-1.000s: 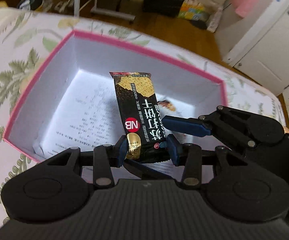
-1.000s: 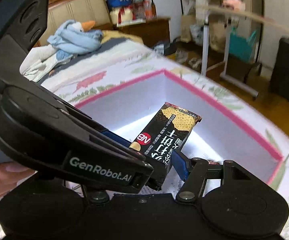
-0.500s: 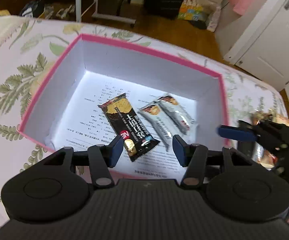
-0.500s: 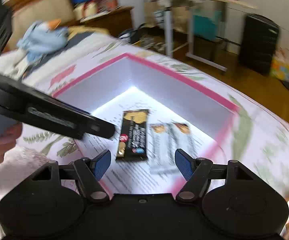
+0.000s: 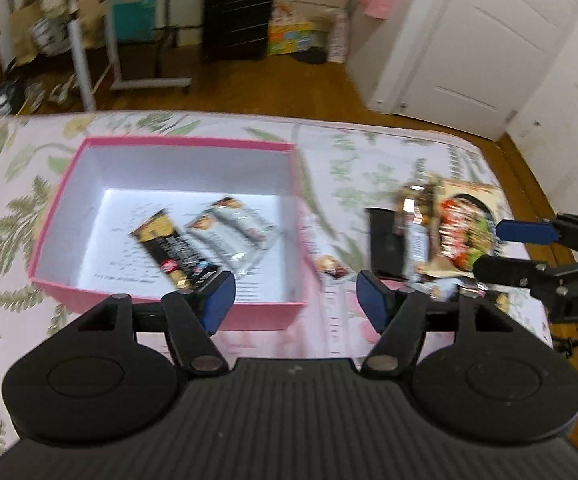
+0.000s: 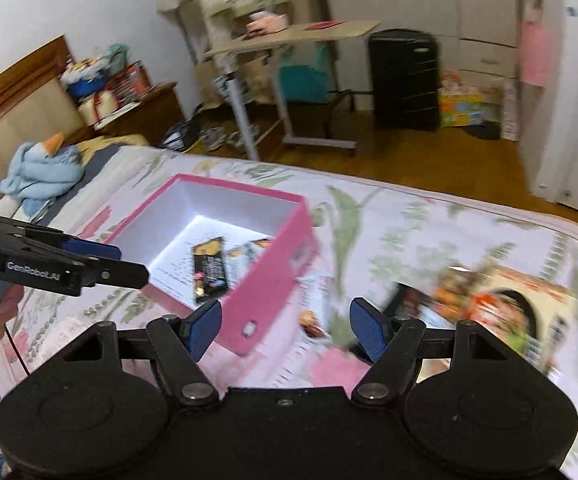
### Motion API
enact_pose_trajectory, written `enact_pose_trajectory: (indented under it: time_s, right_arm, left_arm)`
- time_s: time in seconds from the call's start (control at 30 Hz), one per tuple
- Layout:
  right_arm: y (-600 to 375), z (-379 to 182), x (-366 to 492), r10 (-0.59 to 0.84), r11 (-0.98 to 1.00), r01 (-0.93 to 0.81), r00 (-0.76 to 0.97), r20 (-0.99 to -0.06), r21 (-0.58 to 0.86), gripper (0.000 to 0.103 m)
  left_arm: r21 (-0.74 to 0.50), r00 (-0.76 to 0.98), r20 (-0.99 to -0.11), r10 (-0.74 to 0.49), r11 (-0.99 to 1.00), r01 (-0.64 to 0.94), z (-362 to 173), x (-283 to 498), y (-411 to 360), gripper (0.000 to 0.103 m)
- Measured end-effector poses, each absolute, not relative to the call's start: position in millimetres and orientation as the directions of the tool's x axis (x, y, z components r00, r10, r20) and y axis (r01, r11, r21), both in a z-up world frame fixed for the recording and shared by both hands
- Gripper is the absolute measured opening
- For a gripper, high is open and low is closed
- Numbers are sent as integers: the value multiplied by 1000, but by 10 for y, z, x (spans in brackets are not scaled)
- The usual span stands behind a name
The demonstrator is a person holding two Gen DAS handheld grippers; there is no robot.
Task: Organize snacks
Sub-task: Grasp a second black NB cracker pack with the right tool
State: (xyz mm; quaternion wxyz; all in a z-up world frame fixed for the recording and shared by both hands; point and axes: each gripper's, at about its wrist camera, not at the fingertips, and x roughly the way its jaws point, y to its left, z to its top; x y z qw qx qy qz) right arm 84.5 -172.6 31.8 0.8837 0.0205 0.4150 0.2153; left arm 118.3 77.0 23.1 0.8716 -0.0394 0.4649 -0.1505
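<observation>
In the left wrist view, the left gripper (image 5: 296,299) has nothing in it and its jaws are opening. It hangs over the near wall of the pink box (image 5: 169,300). The box sits on a flowery bed cover (image 5: 369,148). Inside the box lie a black snack bar (image 5: 171,251) and two silver snack packs (image 5: 235,232), side by side. To the right, outside the box, a pile of snacks (image 5: 441,232) waits on the cover. The right gripper (image 5: 525,244) reaches in beside the pile, open and empty.

In the right wrist view, the right gripper (image 6: 285,331) is wide open and holds nothing. The pink box (image 6: 265,280) is on the left with the black snack bar (image 6: 209,272) in it. The pile of snacks (image 6: 485,300) is blurry on the right. One small snack (image 6: 311,322) lies alone between the box and the pile. The left gripper (image 6: 101,258) pokes in from the left.

I think the job is only partly done. Three snacks are in, and the pile is still out.
</observation>
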Motion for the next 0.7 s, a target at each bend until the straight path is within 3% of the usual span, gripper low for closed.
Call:
enact_pose_trajectory:
  time_s: [0.27,0.7]
  right_arm:
    - [-2448,19,443,285,956,-234,604,-745,176,75]
    - [-3150,-1065,151,209,977,-182,683,-700,115,76]
  left_arm:
    - [-216,482,-790,-379,908,359,77,1011,47,74]
    - [-268,433,-760,-485,841,471,-896,998,-972,72]
